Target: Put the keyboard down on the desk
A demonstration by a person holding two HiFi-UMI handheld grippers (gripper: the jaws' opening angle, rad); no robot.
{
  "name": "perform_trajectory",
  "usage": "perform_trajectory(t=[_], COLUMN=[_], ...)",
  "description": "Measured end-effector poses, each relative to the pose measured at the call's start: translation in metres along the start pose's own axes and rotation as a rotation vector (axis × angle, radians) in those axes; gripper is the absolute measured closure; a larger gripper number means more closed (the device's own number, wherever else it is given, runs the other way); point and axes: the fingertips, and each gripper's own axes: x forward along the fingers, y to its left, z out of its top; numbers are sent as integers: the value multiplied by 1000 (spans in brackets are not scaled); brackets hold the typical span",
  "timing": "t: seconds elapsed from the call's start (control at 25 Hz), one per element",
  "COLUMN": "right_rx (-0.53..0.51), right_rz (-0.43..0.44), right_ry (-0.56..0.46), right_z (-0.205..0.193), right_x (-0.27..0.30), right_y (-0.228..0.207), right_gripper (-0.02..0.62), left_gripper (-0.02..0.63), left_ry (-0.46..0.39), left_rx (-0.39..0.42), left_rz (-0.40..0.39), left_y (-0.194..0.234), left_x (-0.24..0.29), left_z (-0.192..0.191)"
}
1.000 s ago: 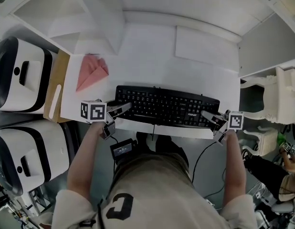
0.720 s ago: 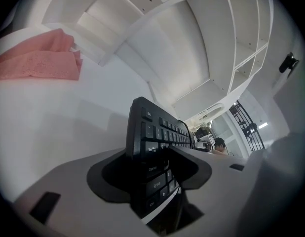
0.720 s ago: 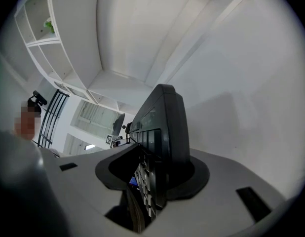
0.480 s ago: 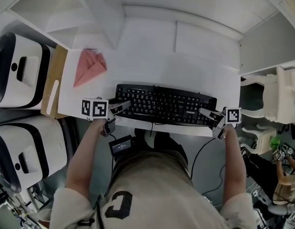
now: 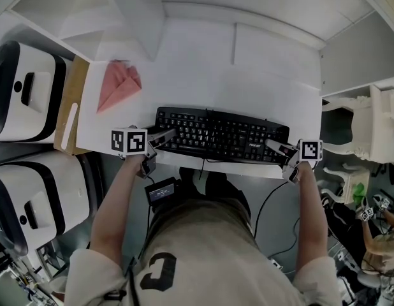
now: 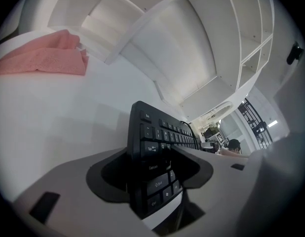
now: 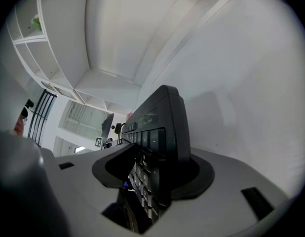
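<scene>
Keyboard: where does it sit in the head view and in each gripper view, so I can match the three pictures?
Head view: keyboard at centre, along the desk's near edge.
Left gripper view: lower centre, its left end between the left gripper's opening jaws.
Right gripper view: lower centre, its right end between the right gripper's opening jaws.
Shared landmark: the white desk, under the keyboard in all three.

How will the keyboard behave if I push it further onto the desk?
The keyboard looks like rigid plastic, so it should probably slide as one piece. Its near edge sits by the desk edge and its cable hangs off, so it might snag.
</scene>
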Motion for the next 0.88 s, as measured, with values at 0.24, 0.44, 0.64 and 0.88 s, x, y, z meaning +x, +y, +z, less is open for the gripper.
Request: perform_trajectory(t=[0.24, 0.44, 0.64, 0.88], right_rx=[-15, -22, -8, -12], right_rz=[-42, -15, 26, 34], right_ry=[-1, -9, 11, 87], right_z=[-1, 1, 1, -6], right_x=[-4, -5, -12, -17], right_y=[-4, -3, -5, -7], right_gripper=[345, 345, 347, 344], left_gripper=[344, 344, 348, 348], left_ry=[-3, 6, 7, 10], left_rx=[17, 21, 11, -3], left_rz=[8, 8, 4, 11], left_y=[0, 1, 1, 1], left_x=[1, 1, 1, 1], left_z=[0, 0, -1, -2])
